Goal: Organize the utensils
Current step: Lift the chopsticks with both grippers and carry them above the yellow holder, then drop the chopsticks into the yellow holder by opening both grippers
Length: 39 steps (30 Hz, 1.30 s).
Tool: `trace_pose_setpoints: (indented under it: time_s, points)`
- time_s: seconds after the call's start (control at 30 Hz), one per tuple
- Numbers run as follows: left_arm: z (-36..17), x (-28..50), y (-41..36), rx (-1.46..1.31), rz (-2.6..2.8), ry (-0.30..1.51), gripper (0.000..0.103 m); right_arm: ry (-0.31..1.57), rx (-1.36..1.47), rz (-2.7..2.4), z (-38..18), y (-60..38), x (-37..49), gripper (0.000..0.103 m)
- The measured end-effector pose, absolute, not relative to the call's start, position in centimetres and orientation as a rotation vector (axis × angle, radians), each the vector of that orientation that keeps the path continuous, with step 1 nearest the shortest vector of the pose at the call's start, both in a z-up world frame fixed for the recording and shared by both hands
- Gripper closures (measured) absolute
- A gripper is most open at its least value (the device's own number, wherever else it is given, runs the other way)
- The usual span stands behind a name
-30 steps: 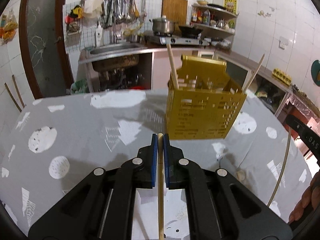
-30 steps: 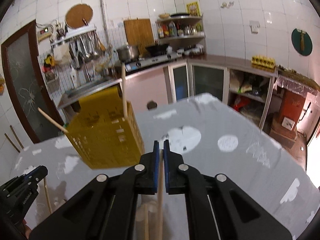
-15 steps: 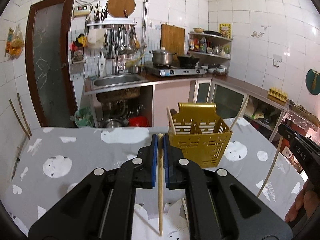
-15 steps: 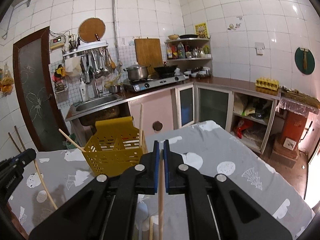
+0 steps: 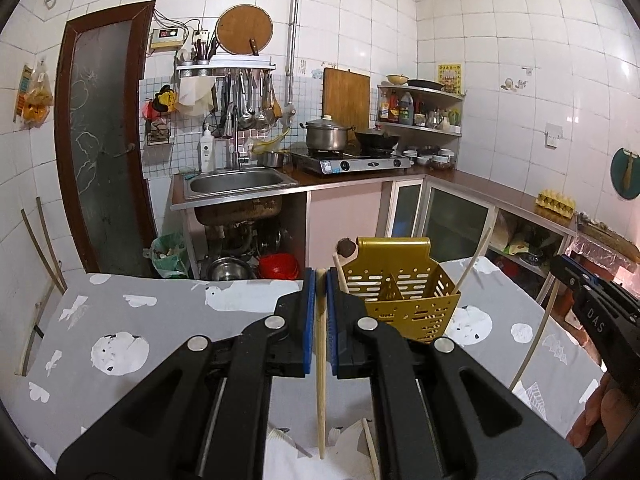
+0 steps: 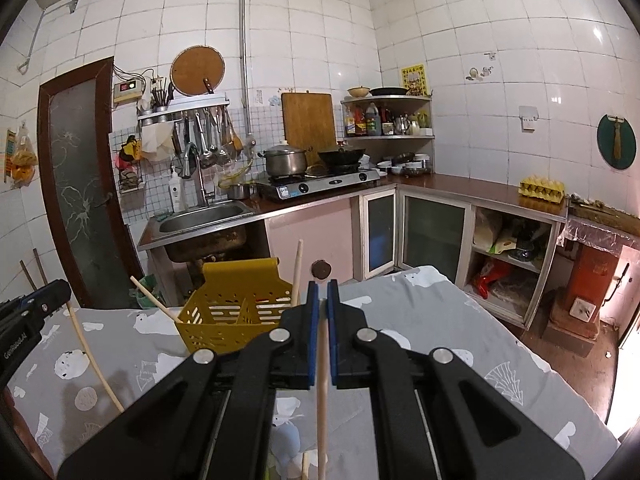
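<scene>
Chopsticks are the items in hand. One wooden chopstick [image 5: 320, 380] is pinched between the blue pads of the left gripper [image 5: 320, 280], its tip level with the pad tops and its shaft hanging down between the black arms. A second wooden chopstick [image 6: 322, 392] is clamped the same way in the right gripper [image 6: 321, 292]. Both sets of jaws are closed on their sticks — pads pressed flat against the wood.

The yellow perforated utensil caddy [image 5: 400, 300] stands on the table [image 5: 160, 320], beyond both grippers. The table carries a grey cloth printed with white shapes. The caddy has an inner divider and a raised back plate. Two chopsticks already stand in it: one [image 6: 296, 272] near-upright at a corner, one [image 6: 156, 300] leaning outward over the opposite side.

In the left view, the right gripper shows at the right edge with its stick slanting down toward the cloth; part of a hand [image 5: 596, 412] shows beneath it. In the right view, the left gripper shows at the left edge, likewise with its stick. More pale sticks lie on the cloth under the grippers, mostly hidden.

Behind: sink [image 5: 236, 182], gas stove [image 5: 352, 162] with a steel pot, hanging ladles, white tiled walls.
</scene>
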State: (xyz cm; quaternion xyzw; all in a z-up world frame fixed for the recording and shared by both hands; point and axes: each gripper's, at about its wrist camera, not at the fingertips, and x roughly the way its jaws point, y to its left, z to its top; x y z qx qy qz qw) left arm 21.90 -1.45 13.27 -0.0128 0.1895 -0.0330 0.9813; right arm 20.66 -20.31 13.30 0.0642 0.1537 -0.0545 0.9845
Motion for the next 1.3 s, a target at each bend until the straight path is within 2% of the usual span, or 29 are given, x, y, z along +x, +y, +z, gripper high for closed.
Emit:
trace_pose_setpoints:
  time_s: [0.37,0.87,1.07,1.3]
  points:
    - [16.3,23.0,-1.9,-0.039,-0.093,0.326,0.098,0.261,0.13,-0.081,15.7,-20.0,22.4,0.098]
    - [24.1,27.3,-4.7,-0.064,-0.127,0.156,0.098,0.096,0.115,-0.025,24.7,-18.0,27.2,0.098]
    - [23.1,30.8,-6.1,-0.051,-0.079,0.111,0.099,0.056,0.121,-0.03,24.7,-17.4,30.5,0.099]
    - [18.5,35.1,-5.5,-0.066,-0.048,0.165,0.098,0.05,0.098,-0.041,20.8,-17.2,32.6,0.099]
